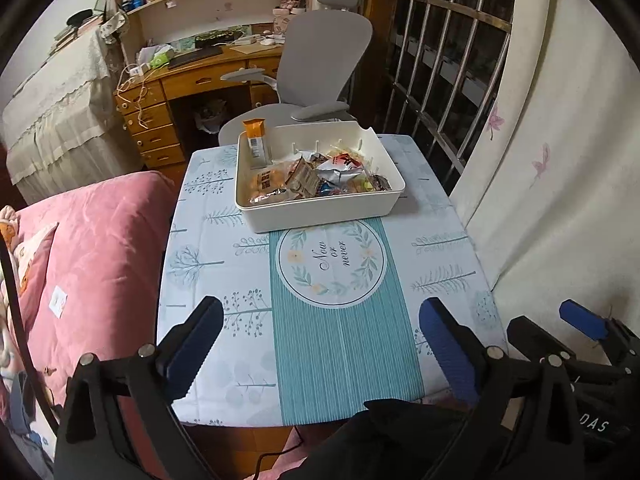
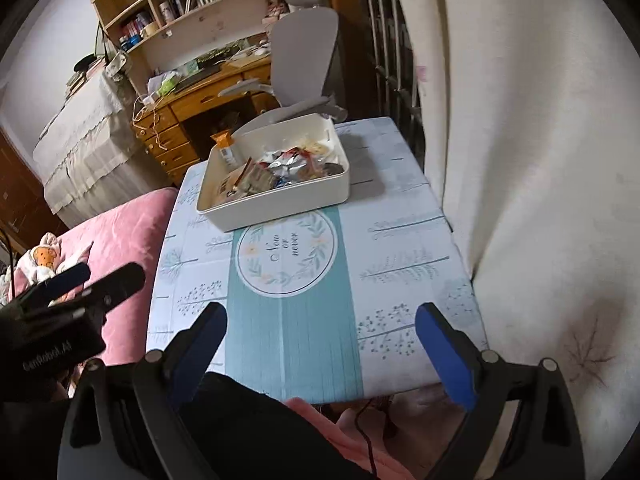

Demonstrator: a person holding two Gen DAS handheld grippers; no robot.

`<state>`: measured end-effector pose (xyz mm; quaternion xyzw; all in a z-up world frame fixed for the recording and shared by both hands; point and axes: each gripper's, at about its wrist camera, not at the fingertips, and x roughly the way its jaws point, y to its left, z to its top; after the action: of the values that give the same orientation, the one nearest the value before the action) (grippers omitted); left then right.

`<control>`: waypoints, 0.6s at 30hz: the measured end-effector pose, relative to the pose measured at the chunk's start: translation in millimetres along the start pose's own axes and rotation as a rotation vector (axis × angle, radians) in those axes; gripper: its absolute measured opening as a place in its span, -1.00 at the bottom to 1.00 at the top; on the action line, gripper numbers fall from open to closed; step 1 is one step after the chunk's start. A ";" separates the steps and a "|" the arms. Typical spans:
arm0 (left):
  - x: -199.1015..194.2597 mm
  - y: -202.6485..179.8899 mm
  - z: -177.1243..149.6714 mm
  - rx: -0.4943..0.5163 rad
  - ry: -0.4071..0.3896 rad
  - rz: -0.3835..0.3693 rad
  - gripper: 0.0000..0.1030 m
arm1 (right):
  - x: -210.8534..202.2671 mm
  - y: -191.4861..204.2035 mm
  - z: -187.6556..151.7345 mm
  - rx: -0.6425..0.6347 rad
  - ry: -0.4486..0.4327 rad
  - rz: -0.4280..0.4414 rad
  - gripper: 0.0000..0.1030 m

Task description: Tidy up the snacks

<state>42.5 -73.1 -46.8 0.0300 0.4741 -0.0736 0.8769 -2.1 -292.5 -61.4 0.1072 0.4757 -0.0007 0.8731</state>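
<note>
you held 2 grippers, left (image 1: pixel 320 344) & right (image 2: pixel 322 350), both spread wide w/ nothing between; 1 bin (image 1: pixel 320 208) held snacks (image 1: pixel 320 178), 1 orange pack (image 1: pixel 256 140) upright.

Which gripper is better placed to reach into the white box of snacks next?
Slightly the left gripper, I think: both are open and empty at the near table edge, but the white box looks more centred ahead of it.
</note>
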 end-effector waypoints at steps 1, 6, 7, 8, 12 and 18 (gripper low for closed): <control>1.4 -2.0 -2.6 -0.002 0.003 0.009 0.99 | -0.8 -0.9 -1.2 -0.005 -0.003 0.002 0.86; 11.6 -0.2 -11.6 -0.049 0.042 0.063 0.99 | -1.8 2.5 -2.5 -0.054 -0.020 0.010 0.99; 12.4 1.7 -12.3 -0.058 0.043 0.075 0.99 | -2.7 4.2 -1.2 -0.066 -0.029 0.009 0.99; 12.9 2.5 -12.4 -0.066 0.043 0.084 0.99 | -3.5 4.9 -0.3 -0.073 -0.036 0.007 0.99; 13.0 3.4 -13.1 -0.080 0.036 0.116 0.99 | -3.0 10.3 4.7 -0.104 -0.047 0.011 0.99; 14.4 0.6 -11.5 -0.075 0.030 0.136 0.99 | 7.2 10.0 7.2 -0.112 -0.014 0.026 0.99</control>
<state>40.8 -72.5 -65.2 0.0304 0.4865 0.0046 0.8731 8.8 -283.4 -61.8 0.0645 0.4673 0.0367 0.8810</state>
